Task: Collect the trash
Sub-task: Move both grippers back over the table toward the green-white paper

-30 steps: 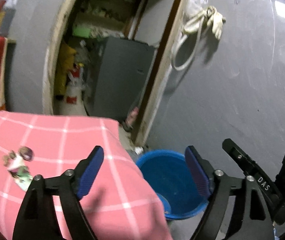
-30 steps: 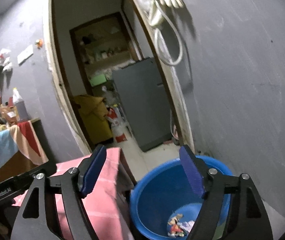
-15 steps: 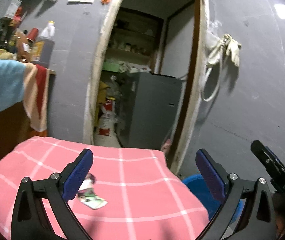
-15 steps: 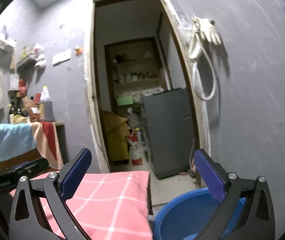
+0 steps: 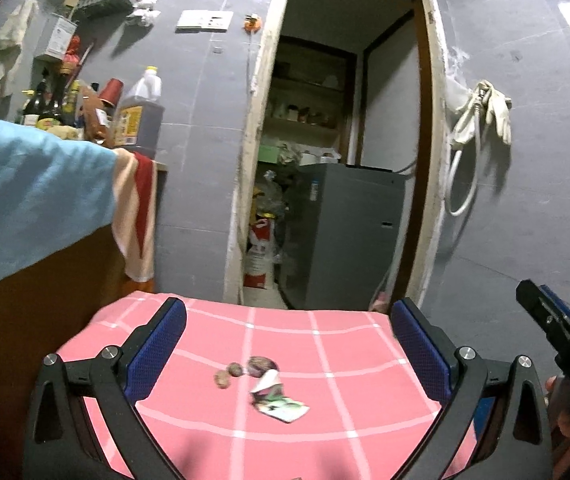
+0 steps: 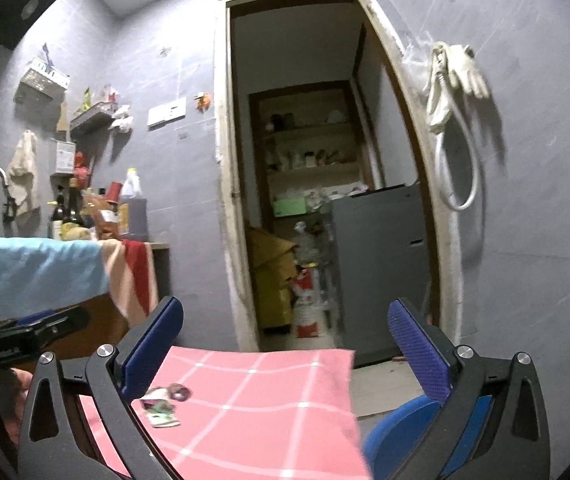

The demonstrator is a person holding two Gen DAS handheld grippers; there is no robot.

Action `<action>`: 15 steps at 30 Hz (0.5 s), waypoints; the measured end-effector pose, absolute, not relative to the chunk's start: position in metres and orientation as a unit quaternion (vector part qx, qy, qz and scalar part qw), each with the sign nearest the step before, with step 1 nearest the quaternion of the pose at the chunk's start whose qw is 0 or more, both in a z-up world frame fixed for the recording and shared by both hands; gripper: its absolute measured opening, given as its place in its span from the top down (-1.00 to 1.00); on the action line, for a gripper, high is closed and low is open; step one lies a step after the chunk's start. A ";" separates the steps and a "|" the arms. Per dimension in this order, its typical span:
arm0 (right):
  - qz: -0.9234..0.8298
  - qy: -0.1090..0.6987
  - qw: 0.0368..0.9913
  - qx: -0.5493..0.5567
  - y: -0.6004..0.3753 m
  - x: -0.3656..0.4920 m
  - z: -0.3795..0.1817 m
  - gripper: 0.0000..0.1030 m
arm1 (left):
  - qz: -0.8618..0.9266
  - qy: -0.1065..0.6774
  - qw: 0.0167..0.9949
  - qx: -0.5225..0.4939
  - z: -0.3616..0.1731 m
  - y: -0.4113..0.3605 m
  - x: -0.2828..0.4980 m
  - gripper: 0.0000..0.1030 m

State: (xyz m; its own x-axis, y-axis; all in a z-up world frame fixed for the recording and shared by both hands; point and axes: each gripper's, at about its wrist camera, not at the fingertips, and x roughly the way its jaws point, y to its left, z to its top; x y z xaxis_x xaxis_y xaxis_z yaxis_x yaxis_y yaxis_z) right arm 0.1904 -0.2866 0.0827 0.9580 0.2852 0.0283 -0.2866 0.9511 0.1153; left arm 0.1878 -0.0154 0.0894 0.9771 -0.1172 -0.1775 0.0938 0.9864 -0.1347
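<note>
On the left, the counter draped with a blue towel [image 5: 25, 184] has come into the left wrist view, its bottles [image 5: 139, 114] now visible above; a second ago this camera looked down at the bucket. Both grippers have swung up and leftward, away from the blue bucket [image 6: 397, 428], of which only a part shows at the lower right of the right wrist view, beside the bench's right edge.

The left gripper [image 5: 287, 354] hangs with its jaws spread wide and nothing between them, now centred over the bench under its pink checked cloth [image 5: 325, 344]. The remaining trash lies near the middle of the bench: a crumpled wrapper [image 5: 279, 402], with a dark round scrap [image 5: 259, 364] and two small brown bits [image 5: 229, 374] just beside it on the left.

The right gripper [image 6: 283, 354] is likewise wide and empty, hovering nearer the bench's right edge; the wrapper [image 6: 161, 412] sits toward its left finger.

The swing back probably means a drop is finished and the next pickup is beginning, with the left gripper better lined up.
</note>
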 end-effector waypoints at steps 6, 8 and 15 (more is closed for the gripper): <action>0.189 0.028 0.981 0.035 -0.252 0.204 0.073 -1.00 | -0.030 0.096 0.993 -0.064 0.085 0.006 0.186 -0.95; 0.204 0.045 0.978 0.026 -0.242 0.208 0.069 -1.00 | -0.027 0.102 0.992 -0.067 0.082 0.014 0.186 -0.95; 0.246 0.134 0.960 -0.020 -0.201 0.235 0.053 -1.00 | -0.005 0.132 0.988 -0.074 0.069 0.036 0.190 -0.95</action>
